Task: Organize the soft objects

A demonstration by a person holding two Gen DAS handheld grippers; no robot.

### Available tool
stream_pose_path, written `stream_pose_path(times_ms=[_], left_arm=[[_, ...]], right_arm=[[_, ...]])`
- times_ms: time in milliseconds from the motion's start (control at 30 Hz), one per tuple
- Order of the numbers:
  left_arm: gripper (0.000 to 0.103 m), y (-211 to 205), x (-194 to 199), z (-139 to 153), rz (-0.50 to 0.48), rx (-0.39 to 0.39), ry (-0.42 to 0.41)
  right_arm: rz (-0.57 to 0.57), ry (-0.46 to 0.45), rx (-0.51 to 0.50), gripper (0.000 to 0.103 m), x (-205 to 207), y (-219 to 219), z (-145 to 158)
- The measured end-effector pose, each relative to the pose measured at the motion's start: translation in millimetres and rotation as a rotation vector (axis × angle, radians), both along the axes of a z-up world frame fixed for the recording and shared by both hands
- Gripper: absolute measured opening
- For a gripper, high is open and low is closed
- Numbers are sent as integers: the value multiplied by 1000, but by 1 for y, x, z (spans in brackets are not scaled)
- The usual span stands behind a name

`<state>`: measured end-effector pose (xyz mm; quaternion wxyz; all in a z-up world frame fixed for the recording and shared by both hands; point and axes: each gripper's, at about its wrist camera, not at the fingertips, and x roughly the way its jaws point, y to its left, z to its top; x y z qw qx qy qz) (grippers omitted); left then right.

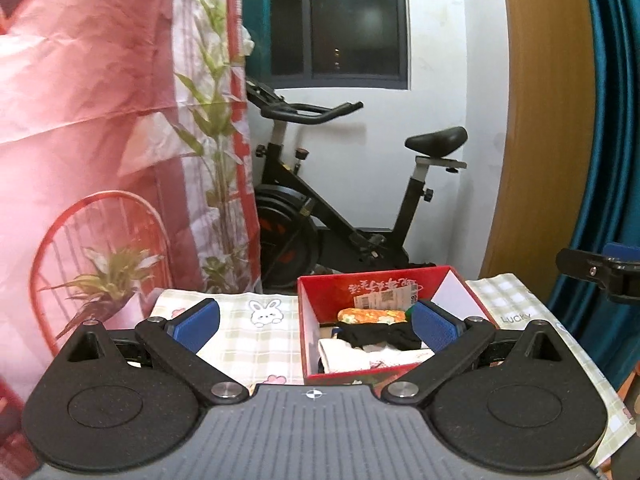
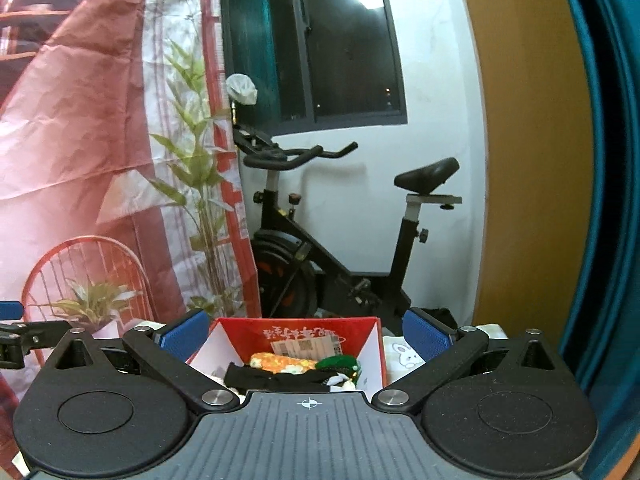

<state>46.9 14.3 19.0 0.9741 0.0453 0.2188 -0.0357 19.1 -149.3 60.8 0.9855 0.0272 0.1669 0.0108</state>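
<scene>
A red cardboard box (image 1: 312,320) (image 2: 366,330) stands on a checked tablecloth (image 1: 256,344). Inside it lie an orange flowered soft roll (image 1: 370,315) (image 2: 280,362), a black cloth (image 1: 378,336) (image 2: 272,380), white folded pieces (image 1: 344,354) and a green-and-white item (image 2: 340,364). My left gripper (image 1: 316,322) is open above the table, its right pad over the box, with nothing between the pads. My right gripper (image 2: 306,334) is open too, straddling the box from above, empty. The right gripper's blue-padded tip (image 1: 600,268) shows at the left wrist view's right edge.
A black exercise bike (image 1: 340,200) (image 2: 340,232) stands behind the table against a white wall under a dark window. A pink printed backdrop (image 1: 100,120) hangs at left. A wooden panel (image 1: 536,120) and teal curtain (image 1: 612,120) are at right. The cloth carries a rabbit print (image 1: 266,312).
</scene>
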Motion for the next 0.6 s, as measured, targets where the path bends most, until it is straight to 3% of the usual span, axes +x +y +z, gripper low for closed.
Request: stream_pose_path(times_ms=[200, 600], left_arm=[[103, -2, -24, 11, 14, 1, -37], [103, 3, -32, 16, 47, -17, -50]], right_arm=[[12, -16, -33, 103, -21, 15, 10], [24, 8, -43, 103, -27, 25, 12]])
